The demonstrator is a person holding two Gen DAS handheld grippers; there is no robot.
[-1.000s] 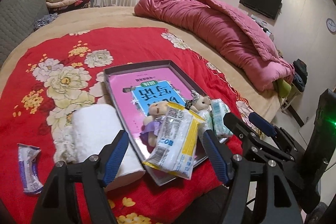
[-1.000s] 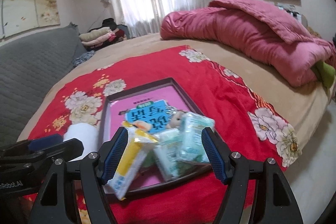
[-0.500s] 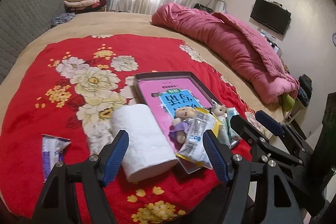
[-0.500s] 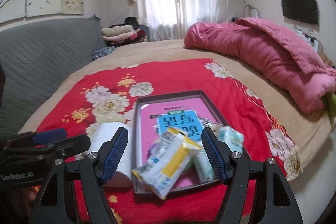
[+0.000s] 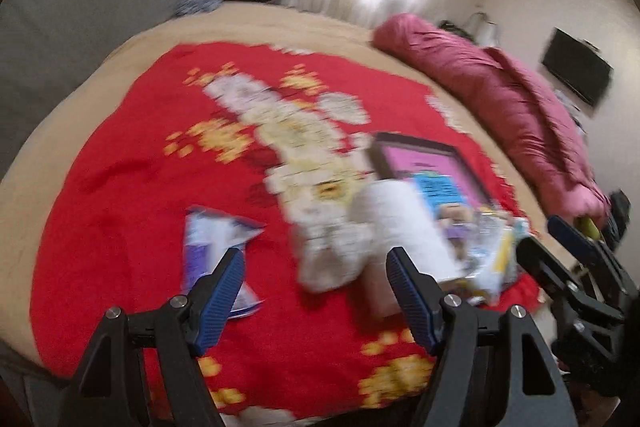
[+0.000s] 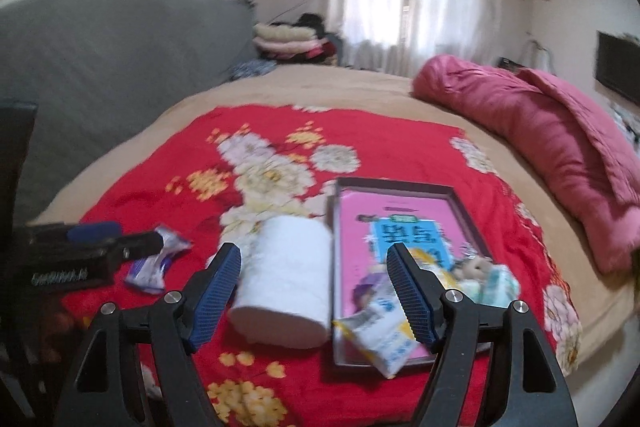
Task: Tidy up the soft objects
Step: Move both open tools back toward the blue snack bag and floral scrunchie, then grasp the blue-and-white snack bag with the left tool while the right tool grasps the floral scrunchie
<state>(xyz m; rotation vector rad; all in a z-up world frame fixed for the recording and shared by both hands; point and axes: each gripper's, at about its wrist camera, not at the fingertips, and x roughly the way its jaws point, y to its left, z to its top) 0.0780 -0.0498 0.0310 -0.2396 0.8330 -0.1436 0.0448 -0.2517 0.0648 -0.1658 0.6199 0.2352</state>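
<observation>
Right wrist: red floral blanket [image 6: 384, 143], bed.

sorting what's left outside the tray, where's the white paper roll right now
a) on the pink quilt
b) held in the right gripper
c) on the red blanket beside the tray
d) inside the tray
c: the white paper roll lies on the red blanket, just left of the tray, ungripped.

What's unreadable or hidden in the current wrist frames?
- Left wrist view: motion blur smears the tray contents; packets indistinct.
- Left wrist view: purple packet partly behind the left gripper fingers.
- Right wrist view: tray's near packets partly behind the right gripper fingers; label print blurred.
- Toilet roll: far end unseen.
</observation>
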